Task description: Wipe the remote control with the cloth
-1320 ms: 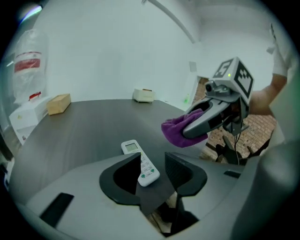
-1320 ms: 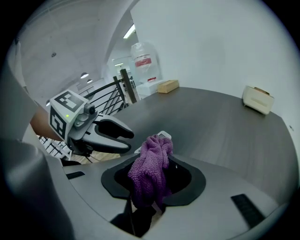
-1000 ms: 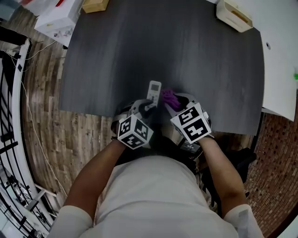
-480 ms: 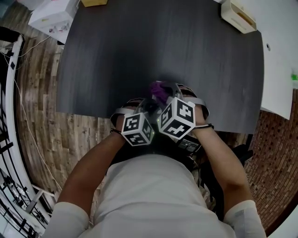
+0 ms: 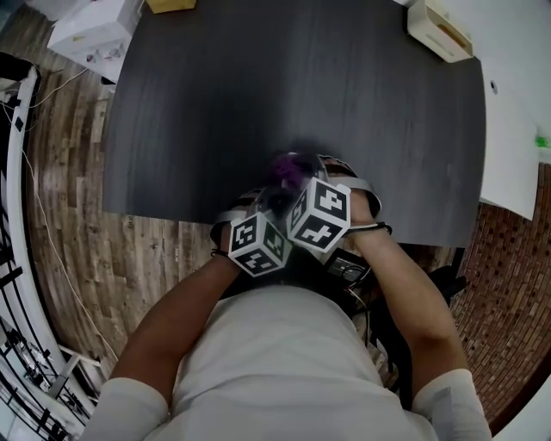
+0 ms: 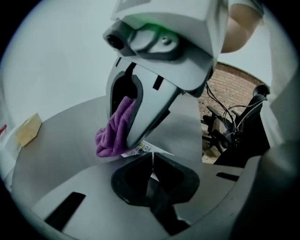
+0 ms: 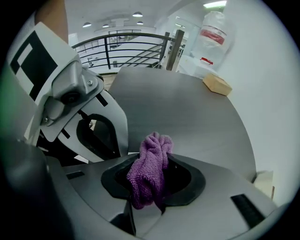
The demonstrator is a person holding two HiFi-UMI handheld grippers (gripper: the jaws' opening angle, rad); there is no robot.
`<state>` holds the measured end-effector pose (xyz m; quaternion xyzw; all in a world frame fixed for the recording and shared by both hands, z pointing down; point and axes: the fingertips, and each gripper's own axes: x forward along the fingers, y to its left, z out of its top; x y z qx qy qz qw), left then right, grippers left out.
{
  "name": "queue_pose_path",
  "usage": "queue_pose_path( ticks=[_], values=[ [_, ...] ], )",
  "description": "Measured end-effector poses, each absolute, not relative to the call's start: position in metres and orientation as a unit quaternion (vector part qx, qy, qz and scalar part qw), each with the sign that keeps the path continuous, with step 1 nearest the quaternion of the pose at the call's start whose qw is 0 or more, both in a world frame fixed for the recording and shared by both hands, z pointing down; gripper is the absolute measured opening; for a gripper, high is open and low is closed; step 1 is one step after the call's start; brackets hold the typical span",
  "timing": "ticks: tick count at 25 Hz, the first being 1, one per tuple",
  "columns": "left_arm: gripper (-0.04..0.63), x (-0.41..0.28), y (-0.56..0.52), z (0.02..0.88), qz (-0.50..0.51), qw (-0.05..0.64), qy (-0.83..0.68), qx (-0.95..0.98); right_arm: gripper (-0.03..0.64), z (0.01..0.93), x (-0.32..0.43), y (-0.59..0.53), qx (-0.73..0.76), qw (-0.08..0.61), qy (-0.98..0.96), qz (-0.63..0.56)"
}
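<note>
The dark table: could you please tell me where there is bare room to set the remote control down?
The dark table is bare across its middle and far part, between the tan box at its far left and the cream box by its far right corner. Only the near edge is crowded, round the purple cloth and the remote control.

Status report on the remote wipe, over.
Left gripper: jaws just been closing, remote control between them. Right gripper: shut on cloth, cloth against remote. Nothing obstructing.
</note>
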<state>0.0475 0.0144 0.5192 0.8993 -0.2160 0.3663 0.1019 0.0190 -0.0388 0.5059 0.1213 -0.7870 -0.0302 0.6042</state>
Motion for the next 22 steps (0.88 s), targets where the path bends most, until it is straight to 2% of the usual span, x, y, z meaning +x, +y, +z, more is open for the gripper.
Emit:
queue_pose_path(
  ticks=[22],
  values=[
    [0.018,0.058,0.009,0.521,0.363,0.129,-0.227,0.894,0.13,0.505,0.089,-0.021,0.17,0.61,-0.774,-0.023]
  ],
)
